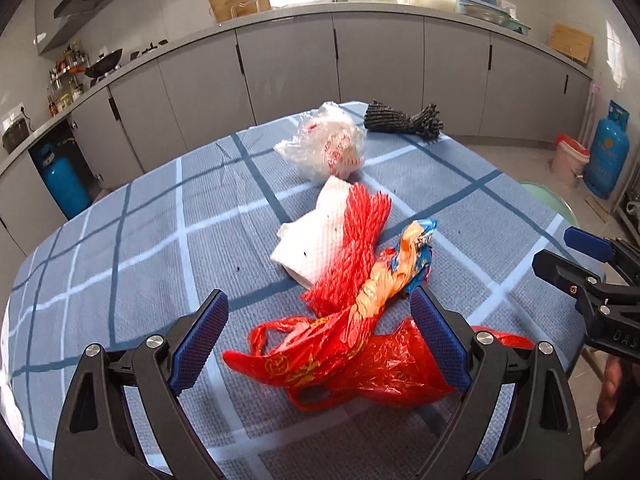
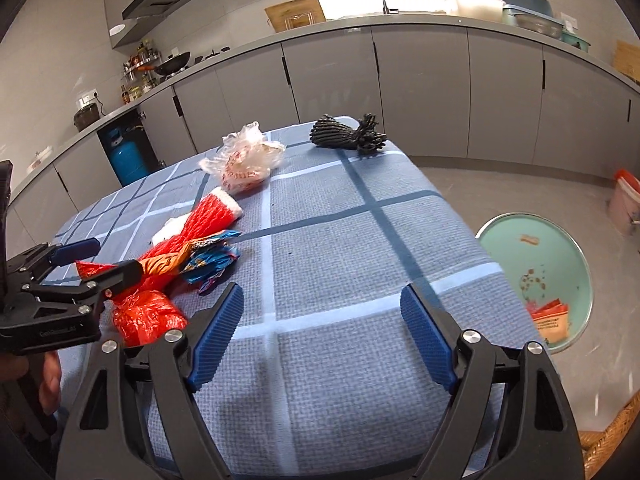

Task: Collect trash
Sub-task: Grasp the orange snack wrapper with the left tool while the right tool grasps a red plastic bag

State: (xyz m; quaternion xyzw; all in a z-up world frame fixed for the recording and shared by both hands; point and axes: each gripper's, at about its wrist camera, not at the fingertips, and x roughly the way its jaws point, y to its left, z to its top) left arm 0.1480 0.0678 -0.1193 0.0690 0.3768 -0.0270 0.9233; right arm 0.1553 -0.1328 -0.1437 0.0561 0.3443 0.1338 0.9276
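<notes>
Red plastic bag [image 1: 360, 364] lies crumpled on the near part of the desk [image 1: 132, 240], right between the spread jaws of the left gripper [image 1: 320, 336]; jaws not touching it as far as I can tell. Thin film, very light, soft, slippery, will collapse and slide under a pinch. Best hold looks like the bunched middle or the twisted handle loops at its left end, not a flat single layer.

Touching it on the far side: orange-blue snack wrapper [image 1: 404, 264], crinkly and light, and a red mesh net [image 1: 356, 248] draped over a white paper towel [image 1: 308, 240]. All soft, all easy to snag together.

Farther back, a clear plastic bag [image 1: 328, 140] with red print, puffy and light. At the far edge, a black knotted bundle [image 1: 404, 120], material unclear.

Right gripper [image 2: 320, 336] hovers over bare cloth to the right of the pile, jaws wide apart, holding nothing.

On the floor beside the desk, a green bin [image 2: 496, 236] with some scraps already inside, likely the drop spot.
</notes>
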